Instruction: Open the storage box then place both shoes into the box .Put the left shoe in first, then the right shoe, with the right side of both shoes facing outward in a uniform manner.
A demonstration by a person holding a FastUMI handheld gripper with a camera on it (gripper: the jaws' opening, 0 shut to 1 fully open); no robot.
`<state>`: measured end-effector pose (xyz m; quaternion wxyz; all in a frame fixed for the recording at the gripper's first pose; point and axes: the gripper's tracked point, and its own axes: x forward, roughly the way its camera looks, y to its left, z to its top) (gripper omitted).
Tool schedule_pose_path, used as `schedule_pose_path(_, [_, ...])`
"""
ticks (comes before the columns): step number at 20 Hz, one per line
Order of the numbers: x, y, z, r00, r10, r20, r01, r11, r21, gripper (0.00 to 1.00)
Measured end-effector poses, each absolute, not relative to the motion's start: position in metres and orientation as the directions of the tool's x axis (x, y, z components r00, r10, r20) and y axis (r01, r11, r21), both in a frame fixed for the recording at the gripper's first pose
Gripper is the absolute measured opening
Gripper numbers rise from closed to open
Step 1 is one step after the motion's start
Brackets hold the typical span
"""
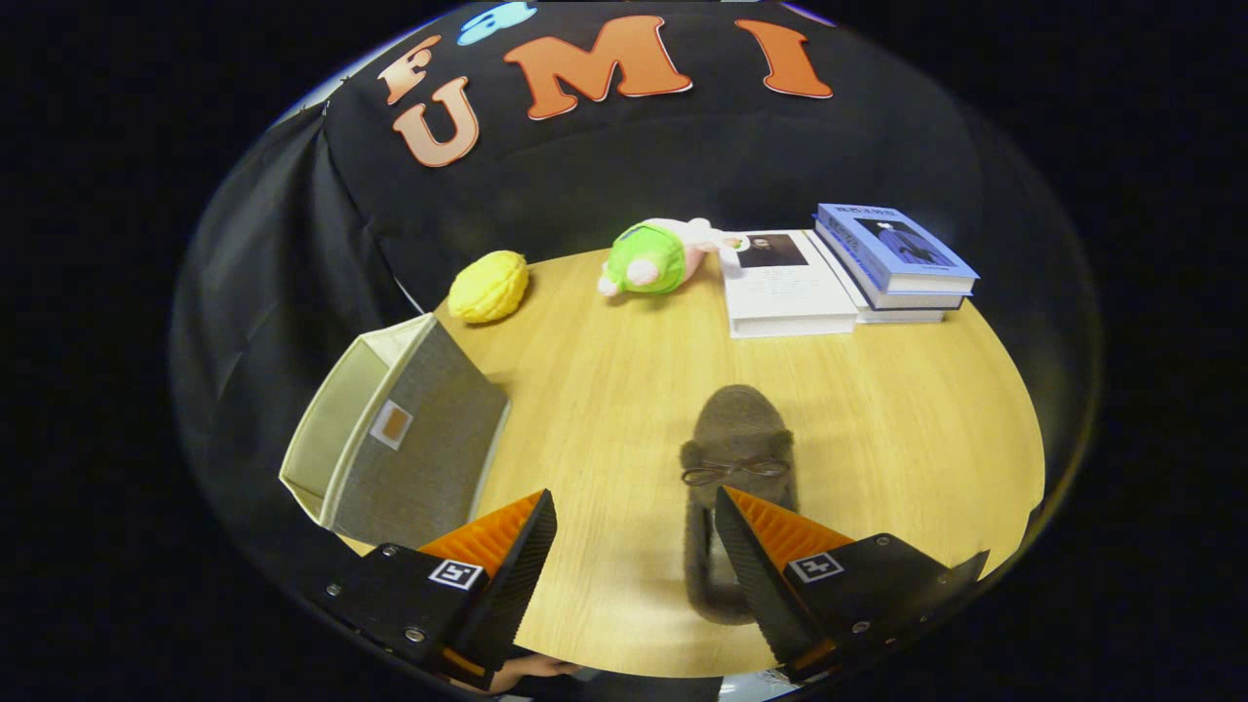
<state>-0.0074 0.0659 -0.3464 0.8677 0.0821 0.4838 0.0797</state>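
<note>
A grey fuzzy shoe [733, 439] with a small bow lies on the wooden table [604, 390], toe pointing away from me. Its heel end sits beside and partly under my right finger [756, 546]. My gripper [634, 536] is open, fingers wide apart, with bare tabletop between them. The storage box [400, 439], grey fabric with a cream lining and a small label, stands to the left, beyond my left finger [507, 556]. Its open mouth faces left, away from the shoe. I cannot see inside it.
A yellow plush [488, 286] and a green and pink plush toy [655, 256] lie at the table's far edge. To the right of them sit a white book [785, 288] and a stack of blue books [892, 258]. A hand shows behind the left finger.
</note>
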Motion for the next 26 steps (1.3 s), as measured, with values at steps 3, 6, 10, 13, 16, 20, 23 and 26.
schedule_pose_path(3, [-0.010,0.040,-0.367,0.506,0.181,-0.843,-0.028,0.981,0.193,0.96])
schedule_pose_path(6, [-0.012,0.020,-0.392,0.472,0.157,-0.867,0.001,0.984,0.178,0.93])
schedule_pose_path(10, [-0.016,0.012,-0.421,0.416,0.177,-0.892,0.037,0.977,0.211,0.83])
schedule_pose_path(13, [-0.008,-0.003,-0.433,0.427,0.114,-0.897,0.042,0.988,0.146,0.73])
schedule_pose_path(16, [0.001,-0.006,-0.443,0.433,0.113,-0.894,0.109,0.978,0.176,0.50])
schedule_pose_path(20, [0.007,-0.015,-0.445,0.436,0.089,-0.895,0.188,0.964,0.187,0.18])
schedule_pose_path(23, [0.009,-0.011,-0.437,0.448,0.090,-0.889,0.220,0.953,0.207,0.08])
schedule_pose_path(26, [0.015,0.000,-0.416,0.480,0.108,-0.871,0.233,0.941,0.245,0.05])
